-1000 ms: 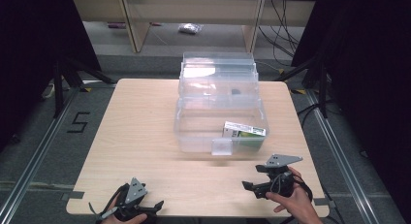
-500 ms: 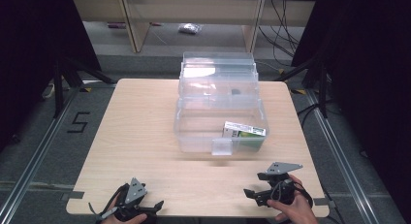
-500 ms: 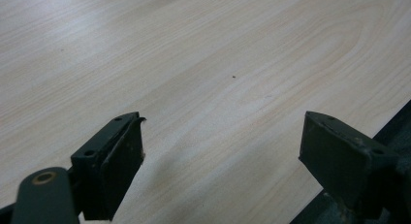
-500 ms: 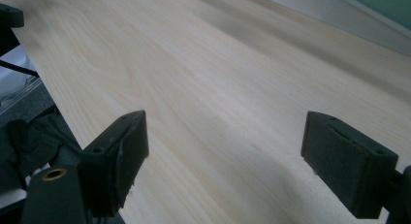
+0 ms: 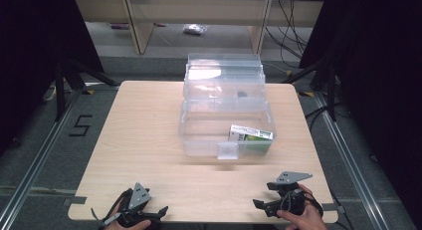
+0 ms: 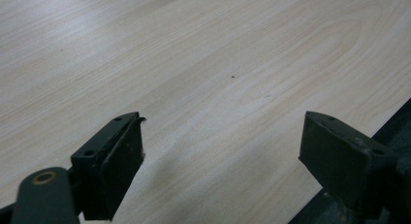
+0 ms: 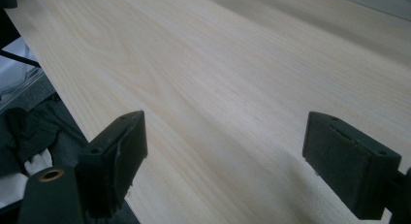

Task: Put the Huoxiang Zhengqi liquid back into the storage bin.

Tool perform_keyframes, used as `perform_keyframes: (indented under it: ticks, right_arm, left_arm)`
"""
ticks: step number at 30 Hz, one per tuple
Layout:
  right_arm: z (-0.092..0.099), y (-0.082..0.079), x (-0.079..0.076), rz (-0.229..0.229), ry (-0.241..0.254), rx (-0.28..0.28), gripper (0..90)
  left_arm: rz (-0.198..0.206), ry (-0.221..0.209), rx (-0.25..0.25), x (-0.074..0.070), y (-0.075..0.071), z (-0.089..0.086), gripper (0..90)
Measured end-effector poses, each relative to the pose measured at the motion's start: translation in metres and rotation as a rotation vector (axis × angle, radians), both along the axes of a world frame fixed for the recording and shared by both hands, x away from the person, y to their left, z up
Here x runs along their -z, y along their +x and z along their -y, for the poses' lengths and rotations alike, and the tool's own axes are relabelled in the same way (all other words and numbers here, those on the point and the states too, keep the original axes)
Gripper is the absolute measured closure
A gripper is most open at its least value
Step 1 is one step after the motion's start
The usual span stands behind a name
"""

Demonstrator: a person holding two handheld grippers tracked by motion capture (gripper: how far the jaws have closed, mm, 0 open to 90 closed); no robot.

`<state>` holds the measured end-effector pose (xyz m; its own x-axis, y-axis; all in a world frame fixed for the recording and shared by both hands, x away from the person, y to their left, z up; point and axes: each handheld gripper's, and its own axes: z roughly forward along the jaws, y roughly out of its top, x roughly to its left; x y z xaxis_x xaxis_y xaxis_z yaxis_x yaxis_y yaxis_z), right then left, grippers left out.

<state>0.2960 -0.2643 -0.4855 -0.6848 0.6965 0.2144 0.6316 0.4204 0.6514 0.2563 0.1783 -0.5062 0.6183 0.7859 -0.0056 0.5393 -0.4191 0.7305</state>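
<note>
A clear plastic box (image 5: 199, 140) stands open at the middle of the wooden table (image 5: 144, 130), its lid (image 5: 224, 78) tipped back behind it. Inside, at the front right, lies a white and green carton (image 5: 251, 135). My left gripper (image 5: 159, 211) rests at the table's near edge on the left, open, with bare wood between its jaws (image 6: 223, 151). My right gripper (image 5: 261, 204) sits low at the near edge on the right, also open over bare wood (image 7: 225, 151), pointing left.
A small dark item (image 5: 242, 94) lies in the box's lid section. Wooden shelf legs (image 5: 137, 28) and a small bag (image 5: 193, 29) stand on the floor beyond the table. Cables (image 5: 293, 21) hang at the back right. Metal rails (image 5: 35, 165) run along both table sides.
My right gripper has drawn back toward the near edge and dropped lower. The left gripper and the box have stayed put.
</note>
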Motion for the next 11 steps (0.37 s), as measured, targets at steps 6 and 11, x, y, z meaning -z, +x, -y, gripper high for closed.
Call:
perform_keyframes:
  ticks: [6,11]
  right_arm:
    - [-0.0001,-0.0011,0.0006,0.003,-0.007,-0.004,17.0]
    - [0.0028,0.0009,-0.0001,0.017,-0.004,0.002,16.9]
  left_arm:
    - [-0.001,-0.008,0.006,-0.0003,-0.0004,0.0005,15.1]
    - [-0.002,-0.007,0.008,-0.0004,-0.0005,0.0004,15.1]
